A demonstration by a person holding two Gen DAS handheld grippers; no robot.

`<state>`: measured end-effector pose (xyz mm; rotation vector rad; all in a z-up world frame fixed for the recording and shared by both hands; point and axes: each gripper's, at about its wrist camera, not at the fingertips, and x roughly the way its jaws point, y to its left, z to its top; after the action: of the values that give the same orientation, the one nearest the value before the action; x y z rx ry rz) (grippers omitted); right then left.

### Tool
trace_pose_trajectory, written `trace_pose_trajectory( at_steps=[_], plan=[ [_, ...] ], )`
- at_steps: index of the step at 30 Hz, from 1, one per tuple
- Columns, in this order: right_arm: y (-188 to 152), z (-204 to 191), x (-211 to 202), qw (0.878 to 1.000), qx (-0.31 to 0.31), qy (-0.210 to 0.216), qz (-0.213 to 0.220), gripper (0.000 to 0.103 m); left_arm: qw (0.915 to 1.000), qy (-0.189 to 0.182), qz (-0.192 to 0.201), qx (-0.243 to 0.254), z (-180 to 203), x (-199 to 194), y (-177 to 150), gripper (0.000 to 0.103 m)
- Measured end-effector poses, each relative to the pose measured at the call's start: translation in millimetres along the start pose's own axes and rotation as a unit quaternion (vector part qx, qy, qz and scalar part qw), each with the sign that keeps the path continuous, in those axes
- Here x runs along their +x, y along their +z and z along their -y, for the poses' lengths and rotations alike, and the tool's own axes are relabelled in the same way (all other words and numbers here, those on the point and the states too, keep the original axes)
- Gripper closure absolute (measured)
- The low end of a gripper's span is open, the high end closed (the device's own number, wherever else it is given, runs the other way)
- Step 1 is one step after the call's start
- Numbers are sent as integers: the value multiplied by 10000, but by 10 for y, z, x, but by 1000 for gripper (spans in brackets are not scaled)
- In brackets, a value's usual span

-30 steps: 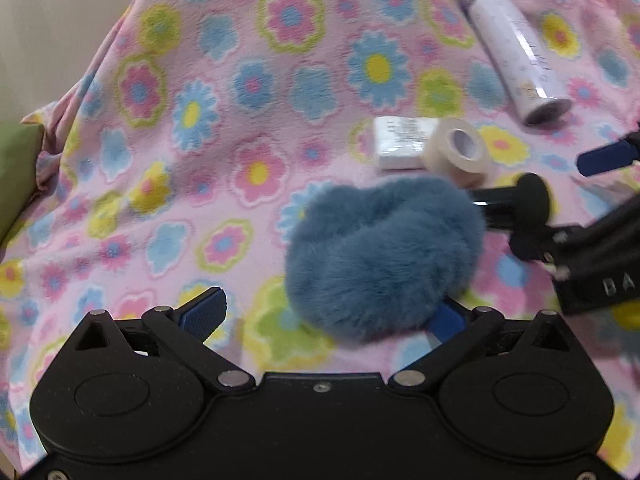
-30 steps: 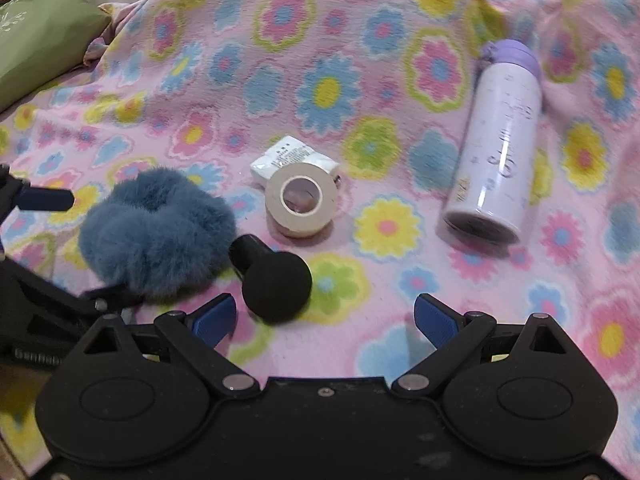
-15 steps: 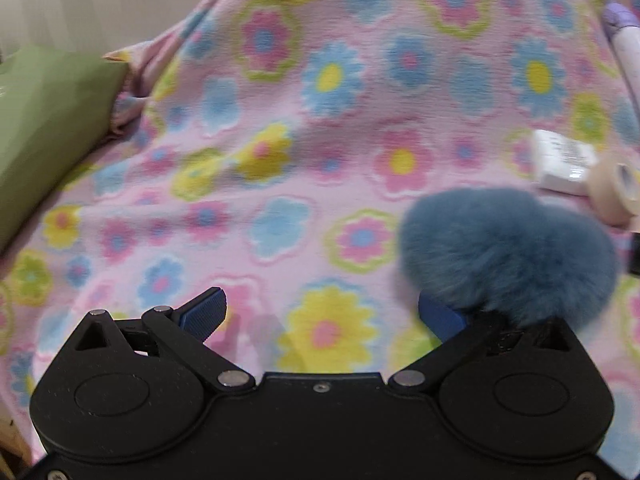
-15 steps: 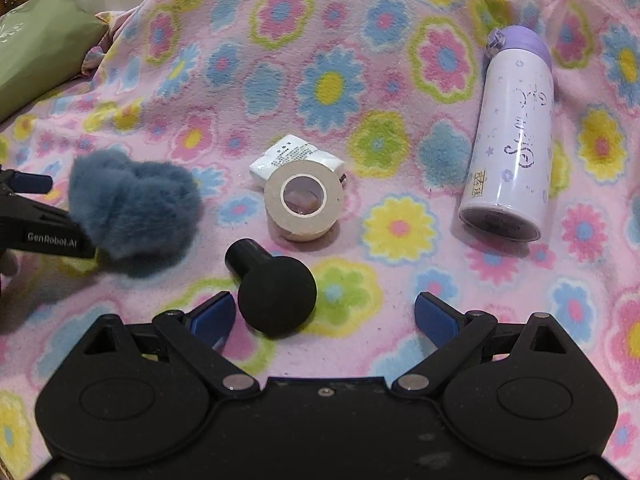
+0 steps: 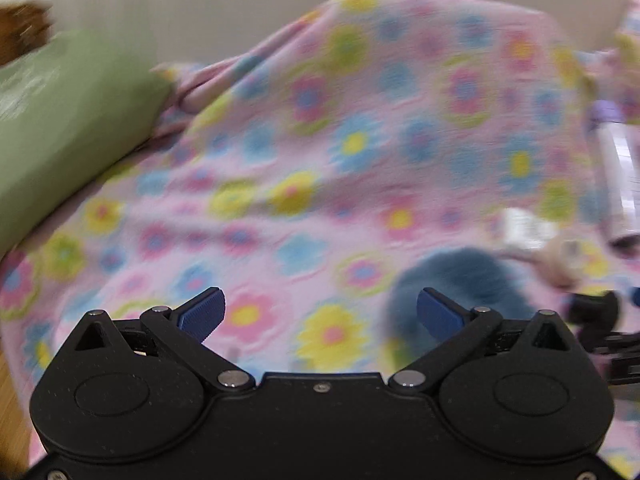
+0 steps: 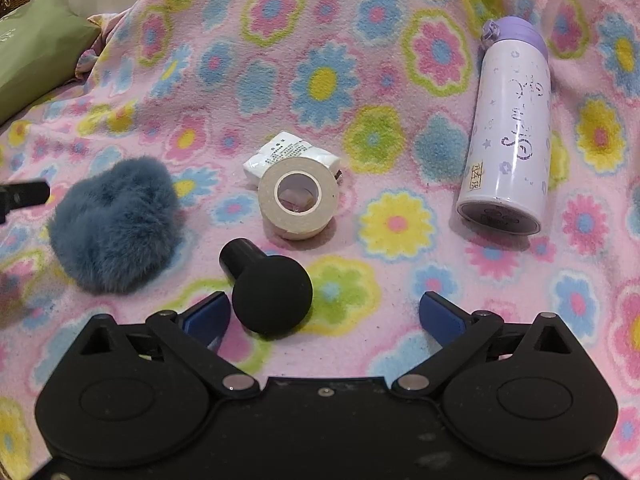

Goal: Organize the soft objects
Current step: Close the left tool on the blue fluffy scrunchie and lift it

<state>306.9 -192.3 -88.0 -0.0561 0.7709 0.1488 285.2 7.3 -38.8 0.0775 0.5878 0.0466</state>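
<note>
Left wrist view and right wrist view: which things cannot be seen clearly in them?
- Left wrist view: motion blur smears the bottle, white packet and tape roll.
- Blue fluffy item: partly behind a finger.
- Right wrist view: packet print too small; left gripper cut by the edge.

Blanket pink with blue, yellow, green and pink flowers. Fluffy pom-pom dusty blue. Tape roll beige. Packet white with black print. Bottle white, purple script and stars, lilac cap. Knobbed attachment matte black. Pillow olive green. Gripper pads blue, bodies black.
</note>
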Motion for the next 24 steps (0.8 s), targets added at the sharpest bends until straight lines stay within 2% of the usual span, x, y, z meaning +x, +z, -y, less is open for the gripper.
trace_pose_trajectory(
  at_steps=[4,8,11,15,24],
  plan=[
    [-2,-5,1,10000,12,-19,1,1,9979,-535,-80,344,315,63,81,4],
    [-5,0,3,10000,23,-18,1,1,9951,-780,-338,503,516,242,22,3],
    [-4,0,4,10000,24,-15,1,1,9941,-739,-555,568,604,382,-13,3],
    [-5,0,5,10000,22,-14,0,1,9946,-681,-581,526,596,462,-28,3],
    [-6,-1,7,10000,21,-8,-1,1,9965,-436,-647,306,322,488,-76,3]
  ],
)
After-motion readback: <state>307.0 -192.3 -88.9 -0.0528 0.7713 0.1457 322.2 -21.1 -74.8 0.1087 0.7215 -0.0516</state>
